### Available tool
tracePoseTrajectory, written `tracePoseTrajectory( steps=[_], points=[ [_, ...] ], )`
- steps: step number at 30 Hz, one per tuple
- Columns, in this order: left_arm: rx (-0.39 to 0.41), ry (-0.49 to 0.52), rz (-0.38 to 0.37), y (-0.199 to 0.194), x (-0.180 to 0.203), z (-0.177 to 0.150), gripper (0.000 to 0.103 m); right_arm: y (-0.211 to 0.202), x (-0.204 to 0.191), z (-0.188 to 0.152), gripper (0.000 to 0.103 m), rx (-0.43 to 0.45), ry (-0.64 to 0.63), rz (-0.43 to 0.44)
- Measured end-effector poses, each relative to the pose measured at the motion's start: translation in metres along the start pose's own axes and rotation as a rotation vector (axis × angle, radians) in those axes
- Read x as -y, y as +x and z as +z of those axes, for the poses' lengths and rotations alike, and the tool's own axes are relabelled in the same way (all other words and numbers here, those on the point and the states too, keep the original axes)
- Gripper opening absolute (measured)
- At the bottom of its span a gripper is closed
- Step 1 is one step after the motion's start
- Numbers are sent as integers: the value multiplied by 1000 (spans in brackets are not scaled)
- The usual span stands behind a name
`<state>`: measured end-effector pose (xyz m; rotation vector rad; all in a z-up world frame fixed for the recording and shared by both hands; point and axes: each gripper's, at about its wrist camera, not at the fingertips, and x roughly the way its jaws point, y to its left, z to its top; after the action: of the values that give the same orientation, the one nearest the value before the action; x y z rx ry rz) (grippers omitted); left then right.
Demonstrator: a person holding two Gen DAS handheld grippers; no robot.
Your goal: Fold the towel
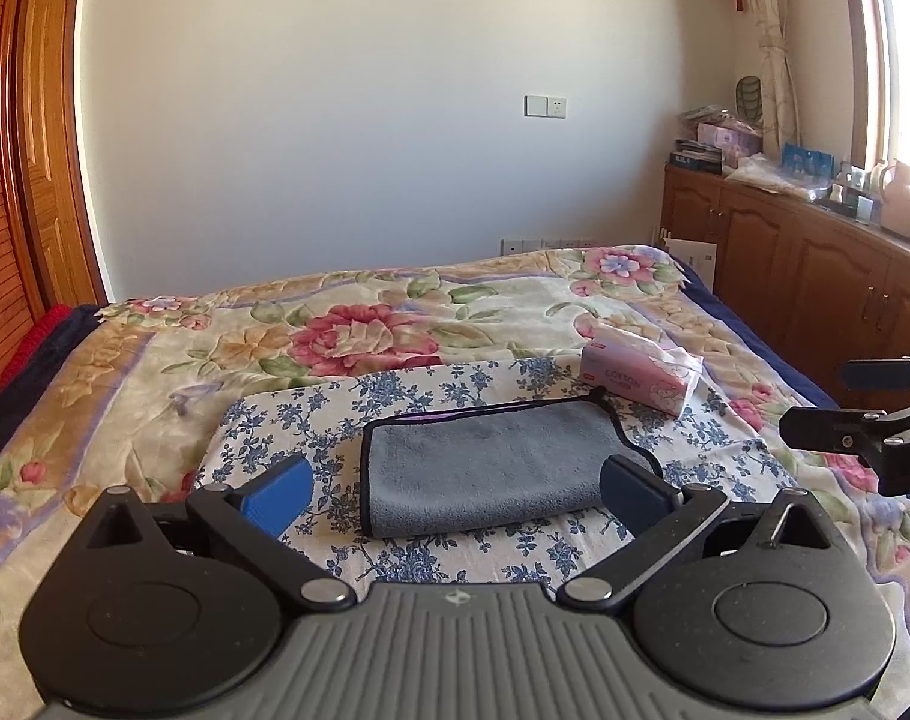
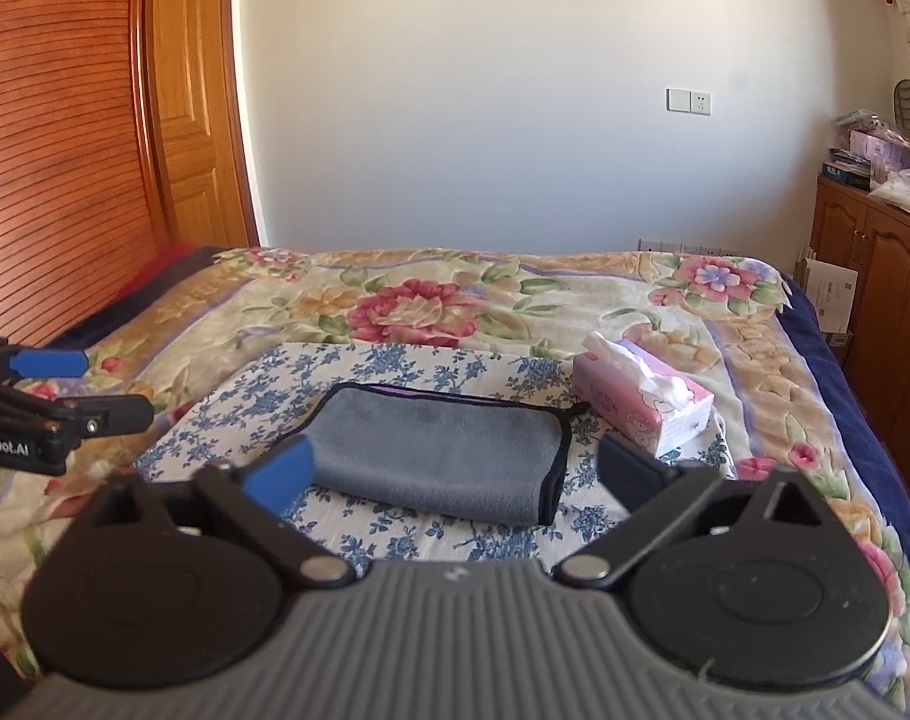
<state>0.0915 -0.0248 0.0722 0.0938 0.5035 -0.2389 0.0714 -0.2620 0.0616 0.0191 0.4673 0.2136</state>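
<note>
A grey towel (image 1: 491, 468) with black edging lies folded into a flat rectangle on a blue-flowered white cloth (image 1: 311, 414) on the bed; it also shows in the right wrist view (image 2: 443, 456). My left gripper (image 1: 455, 495) is open and empty, hovering just short of the towel's near edge. My right gripper (image 2: 455, 474) is open and empty, also held above the near side of the towel. Each gripper shows at the edge of the other's view: the right gripper (image 1: 815, 399) and the left gripper (image 2: 119, 387).
A pink tissue box (image 1: 641, 375) stands on the cloth just right of the towel, also in the right wrist view (image 2: 647, 405). A floral blanket (image 1: 359, 330) covers the bed. Wooden cabinets (image 1: 815, 276) line the right side, a wooden door (image 2: 191, 108) the left.
</note>
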Motion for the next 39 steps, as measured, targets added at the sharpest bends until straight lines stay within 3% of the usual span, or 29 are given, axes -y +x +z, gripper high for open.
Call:
tracePoseTrajectory(
  steps=[16, 25, 39],
  points=[
    [43, 40, 141, -27, 16, -21, 103, -23, -15, -18, 103, 18, 5, -13],
    [38, 27, 91, -43, 24, -38, 103, -37, -19, -32, 103, 22, 14, -17],
    [31, 12, 104, -54, 24, -66, 103, -48, -21, -56, 103, 25, 50, -28]
  ],
)
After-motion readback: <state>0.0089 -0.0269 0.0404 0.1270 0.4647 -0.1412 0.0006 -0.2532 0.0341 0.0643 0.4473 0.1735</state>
